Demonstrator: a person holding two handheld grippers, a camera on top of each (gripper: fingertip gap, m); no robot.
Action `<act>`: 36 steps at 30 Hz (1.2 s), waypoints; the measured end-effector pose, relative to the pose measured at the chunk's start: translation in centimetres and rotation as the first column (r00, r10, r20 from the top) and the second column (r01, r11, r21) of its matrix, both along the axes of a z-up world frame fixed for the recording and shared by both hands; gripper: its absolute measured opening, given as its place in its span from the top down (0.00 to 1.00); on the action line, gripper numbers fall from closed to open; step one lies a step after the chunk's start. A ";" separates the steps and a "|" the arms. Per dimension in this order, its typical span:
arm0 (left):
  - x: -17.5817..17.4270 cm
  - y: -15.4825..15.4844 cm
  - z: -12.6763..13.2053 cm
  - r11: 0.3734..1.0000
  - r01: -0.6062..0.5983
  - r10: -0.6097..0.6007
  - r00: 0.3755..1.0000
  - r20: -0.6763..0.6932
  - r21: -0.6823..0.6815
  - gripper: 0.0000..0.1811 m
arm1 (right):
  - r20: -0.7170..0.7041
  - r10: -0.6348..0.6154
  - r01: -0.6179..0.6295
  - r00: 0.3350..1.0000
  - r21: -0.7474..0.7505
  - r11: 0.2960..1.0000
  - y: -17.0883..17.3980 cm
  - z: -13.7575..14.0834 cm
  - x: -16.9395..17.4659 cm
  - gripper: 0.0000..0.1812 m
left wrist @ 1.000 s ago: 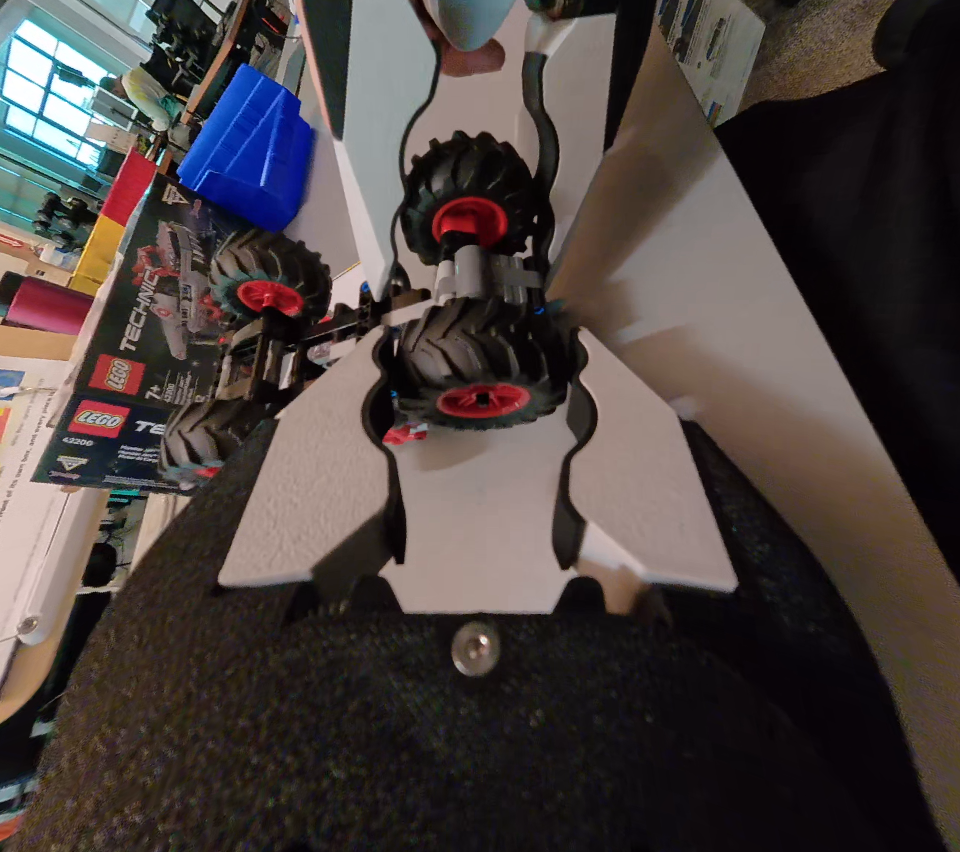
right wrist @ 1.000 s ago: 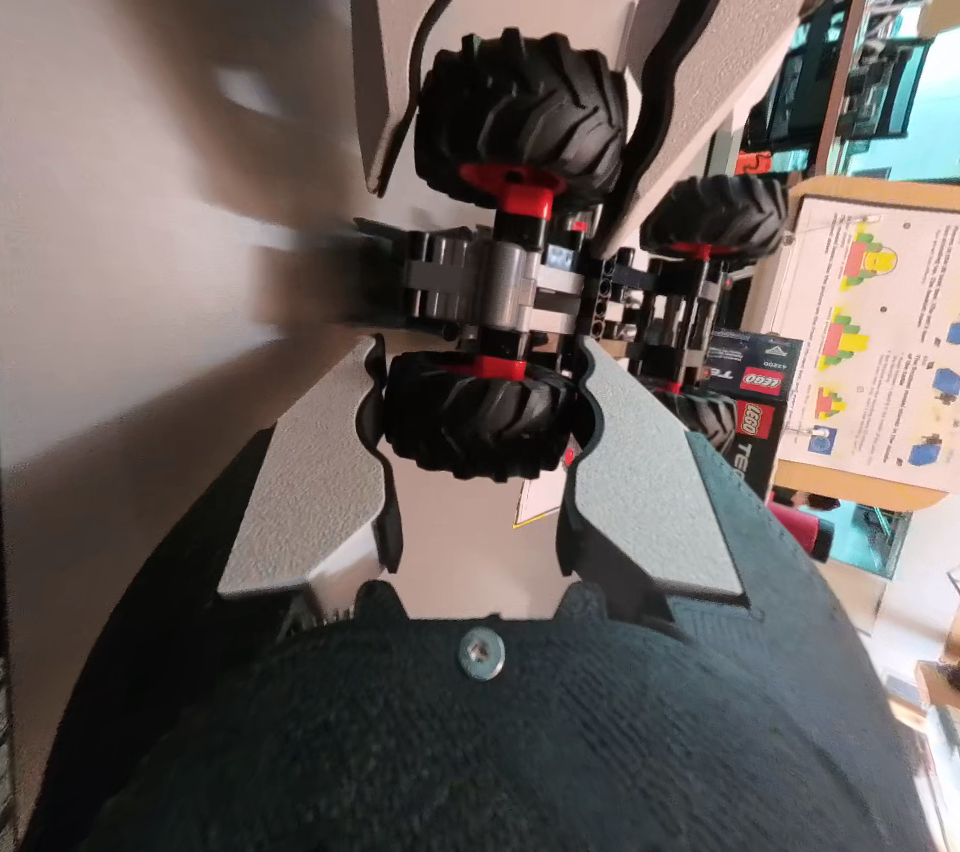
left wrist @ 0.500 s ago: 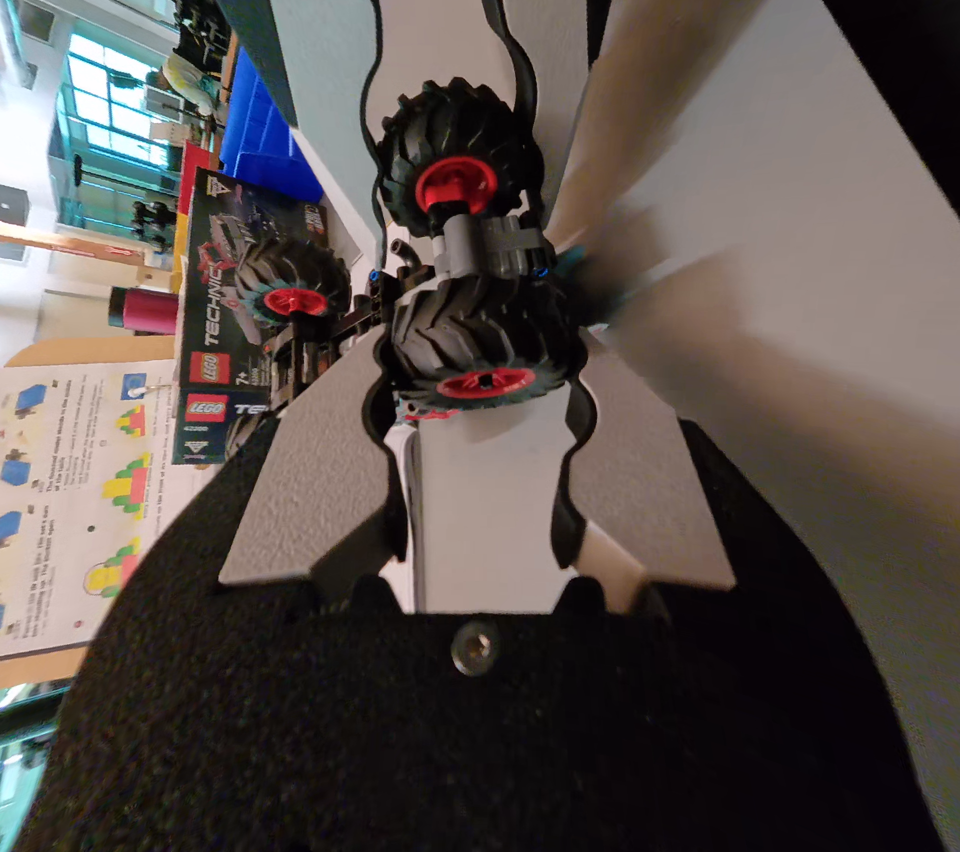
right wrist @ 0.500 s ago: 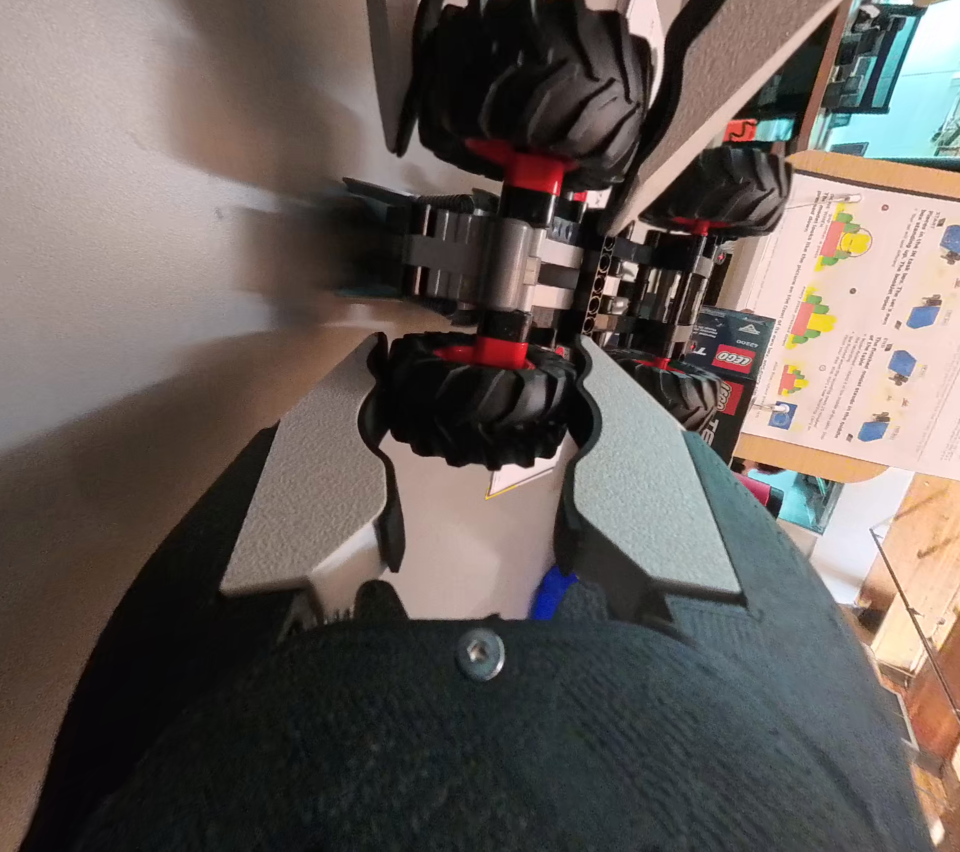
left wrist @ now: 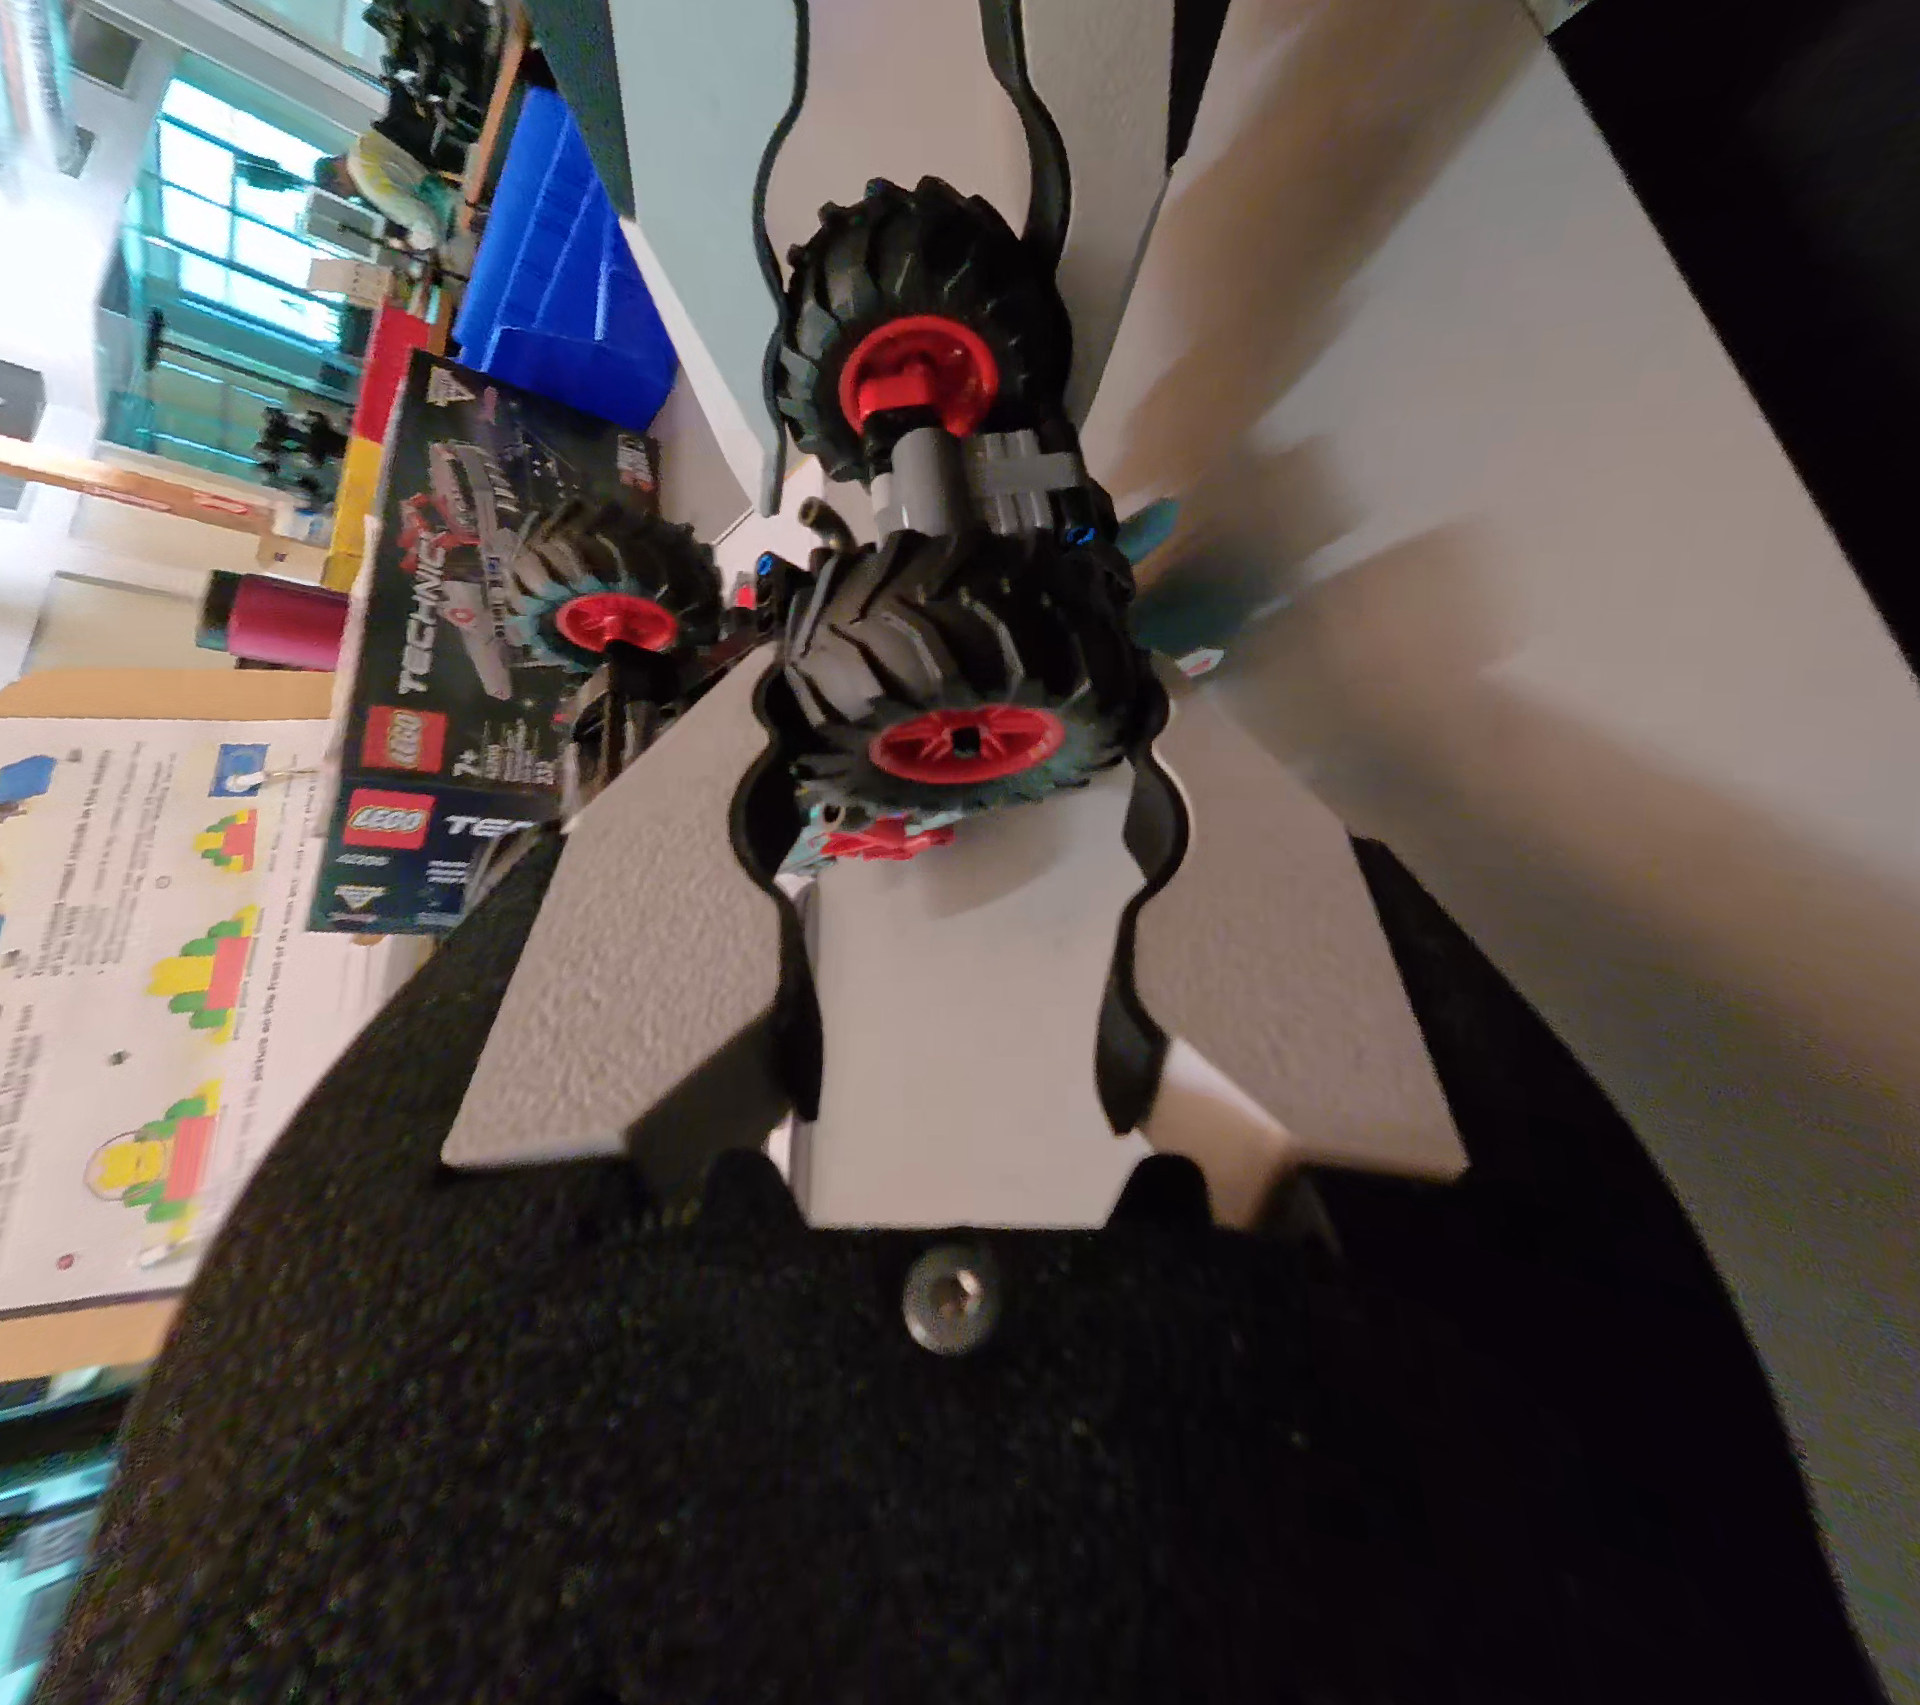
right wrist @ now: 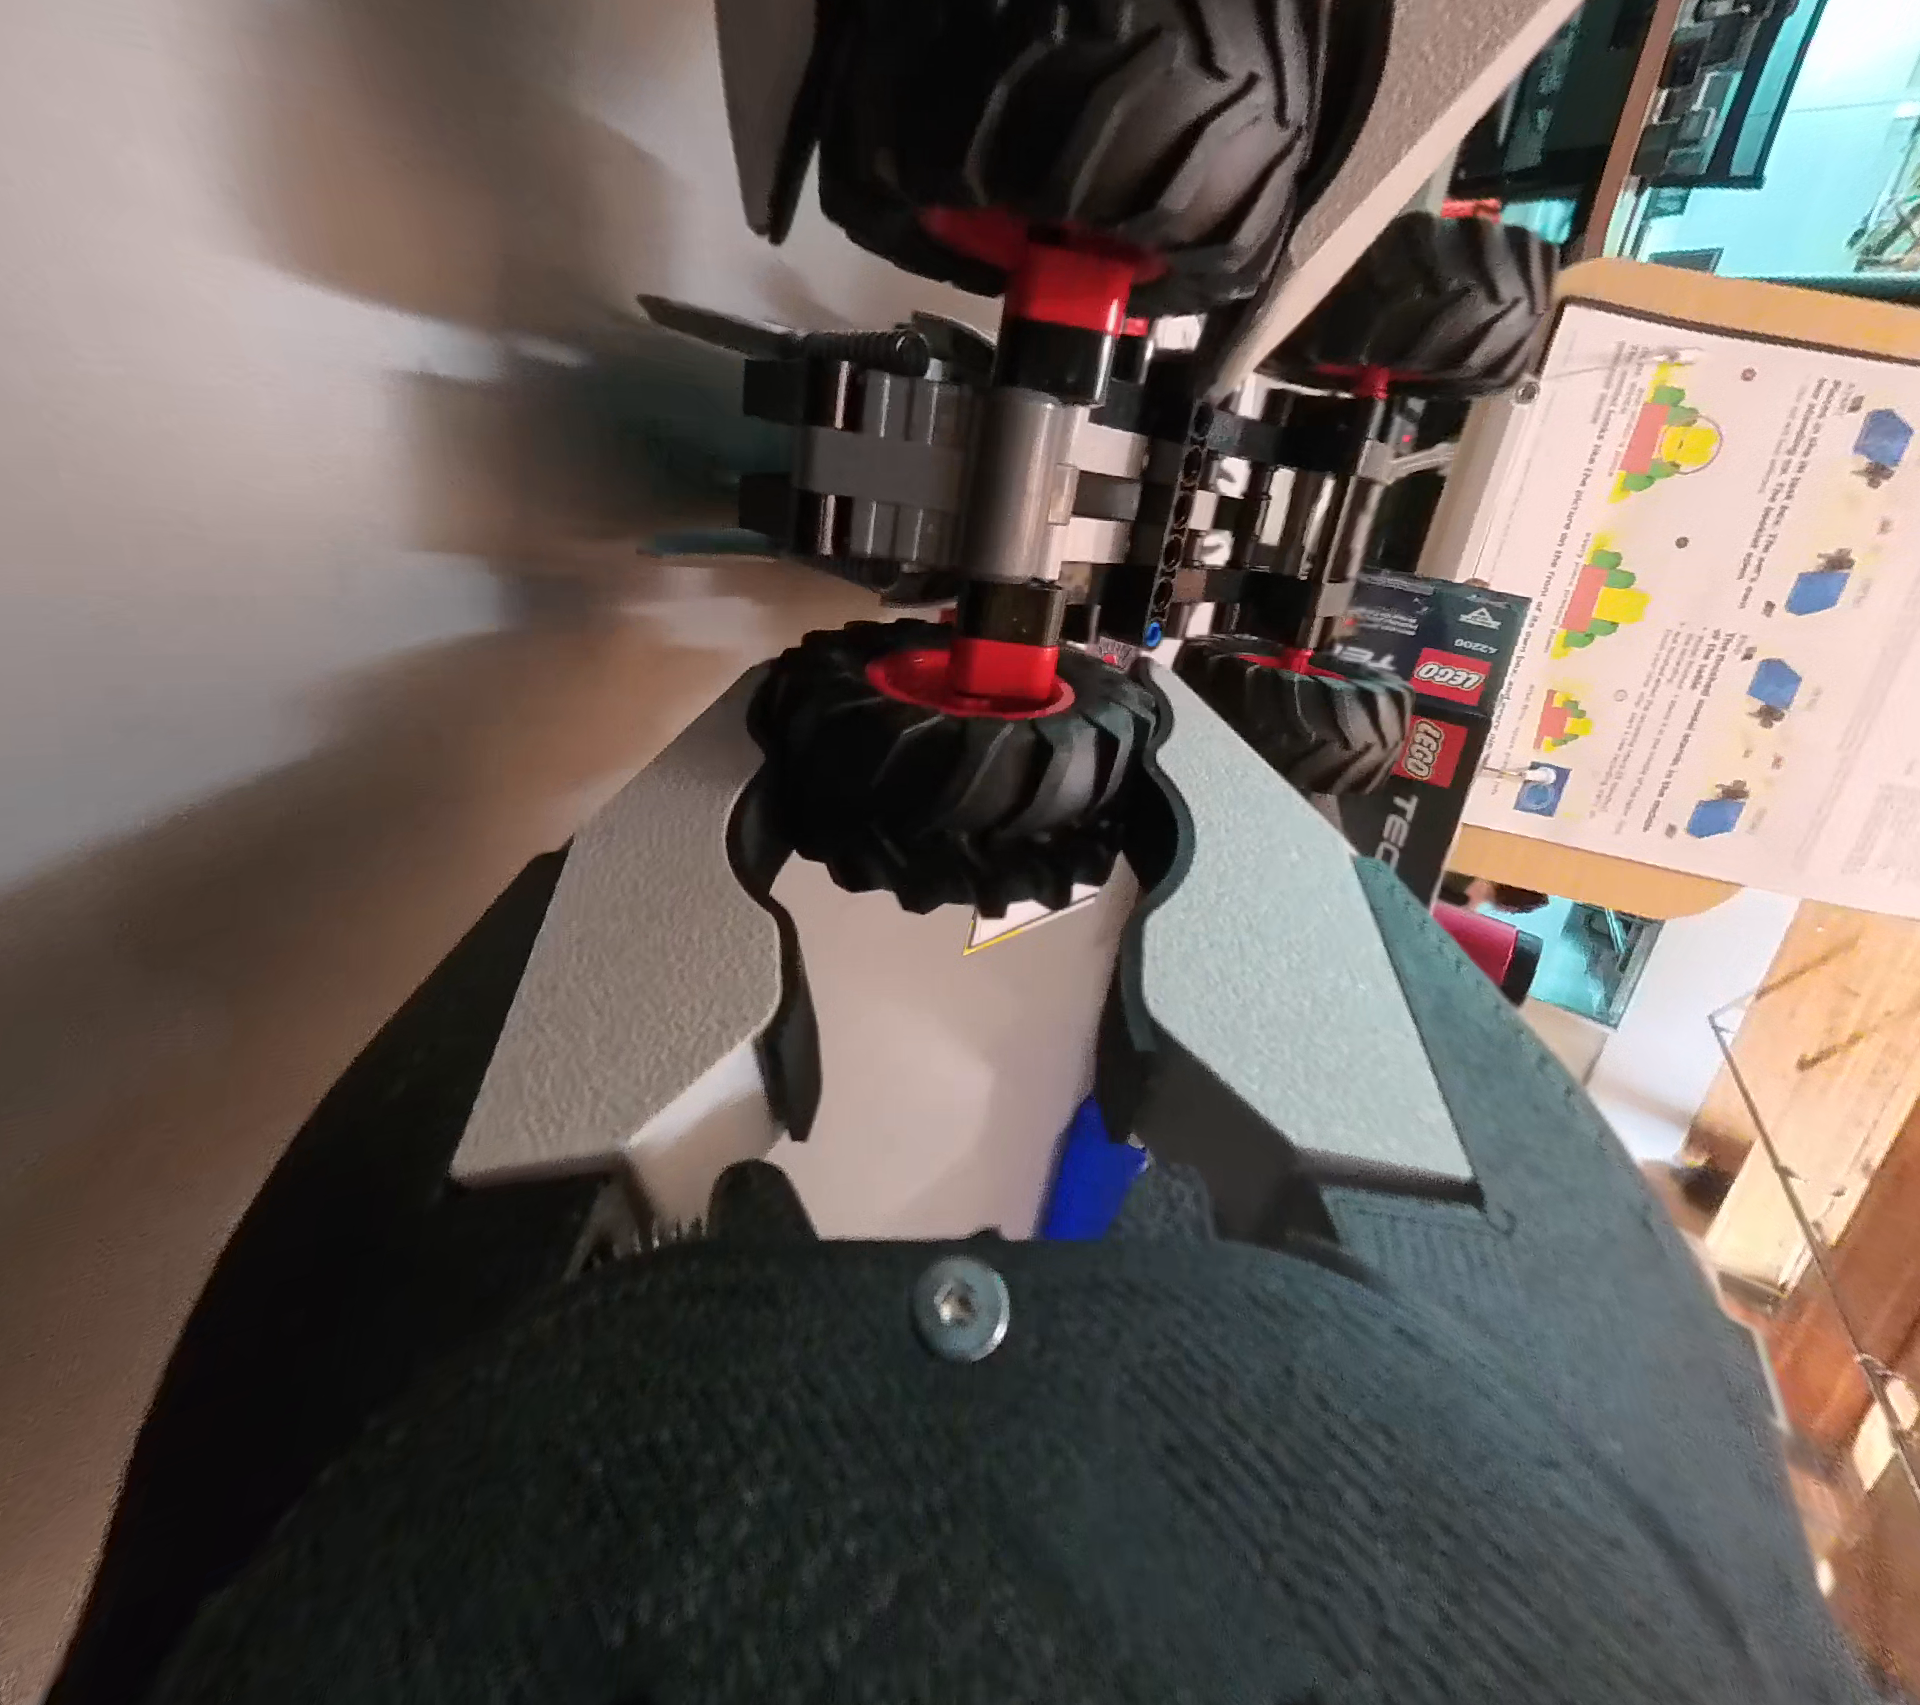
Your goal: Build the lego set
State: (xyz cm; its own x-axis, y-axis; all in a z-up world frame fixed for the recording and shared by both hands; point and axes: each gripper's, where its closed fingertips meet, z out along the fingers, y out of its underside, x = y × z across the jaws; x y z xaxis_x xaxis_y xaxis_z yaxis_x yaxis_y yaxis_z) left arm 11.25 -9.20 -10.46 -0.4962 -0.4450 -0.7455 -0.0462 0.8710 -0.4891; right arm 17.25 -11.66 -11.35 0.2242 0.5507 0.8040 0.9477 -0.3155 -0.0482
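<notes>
Two claws are gripping one axle: the left claw (left wrist: 951, 720) is pinching the near wheel (left wrist: 966, 699), the right claw (right wrist: 951, 772) its opposite wheel (right wrist: 951, 751). Beyond, the truck chassis (right wrist: 1195, 492) is hanging above the table (left wrist: 1403, 429). Probably seating wheels; next, press squarely inward.

1. Left gripper (left wrist: 961, 725) and right gripper (right wrist: 951, 782) face each other, truck chassis (right wrist: 1029, 471) between them.
2. Each closes on one wheel of the same axle.
3. Set box (left wrist: 457, 668) stands behind the chassis; instruction sheet (right wrist: 1704, 595) beside it.
</notes>
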 end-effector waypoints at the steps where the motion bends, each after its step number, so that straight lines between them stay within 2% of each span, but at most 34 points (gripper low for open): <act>1: -0.1 -0.1 -0.1 1.000 0.004 -0.005 1.000 -0.012 -0.016 0.67 | 0.010 0.007 -0.007 1.000 -0.005 1.000 -0.1 -0.1 -0.1 0.65; 5: -0.3 -0.2 -0.1 0.998 0.006 -0.008 1.000 -0.025 -0.069 0.67 | 0.041 0.015 -0.016 0.999 0.008 1.000 -0.1 0.2 0.1 0.65; 11: -0.3 -0.3 -0.1 0.998 0.012 -0.012 1.000 -0.003 -0.067 0.67 | -0.067 -0.017 0.014 0.998 -0.034 0.999 -0.4 -0.3 -0.2 0.65; 13: -0.3 -0.2 -0.2 0.999 0.018 -0.018 1.000 -0.005 -0.051 0.66 | -0.089 0.017 -0.020 0.996 -0.033 0.999 -0.3 -0.1 -0.7 0.65; 15: -0.4 0.2 -0.1 0.998 0.017 -0.018 1.000 -0.011 -0.067 0.66 | -0.104 0.044 -0.046 0.994 -0.016 0.999 -0.2 0.4 -1.2 0.60; 18: -0.5 0.3 0.0 0.997 0.040 -0.041 0.999 -0.013 -0.058 0.66 | -0.128 0.057 -0.065 0.990 -0.060 0.996 -0.1 0.0 -1.9 0.62; 22: -0.4 -0.2 -0.4 0.996 0.052 -0.054 0.998 -0.027 -0.071 0.65 | -0.083 0.024 -0.035 0.996 -0.131 0.991 0.1 -0.9 -1.2 0.64; 28: -0.1 -0.1 -0.5 0.998 0.011 -0.012 1.000 -0.022 -0.056 0.65 | -0.046 0.002 -0.009 0.999 -0.134 0.991 0.5 -0.8 -1.4 0.63; 36: 0.1 0.1 -0.4 0.997 -0.002 0.000 1.000 0.022 0.075 0.67 | 0.108 0.031 -0.010 0.994 -0.188 0.982 0.5 -0.6 -0.6 0.65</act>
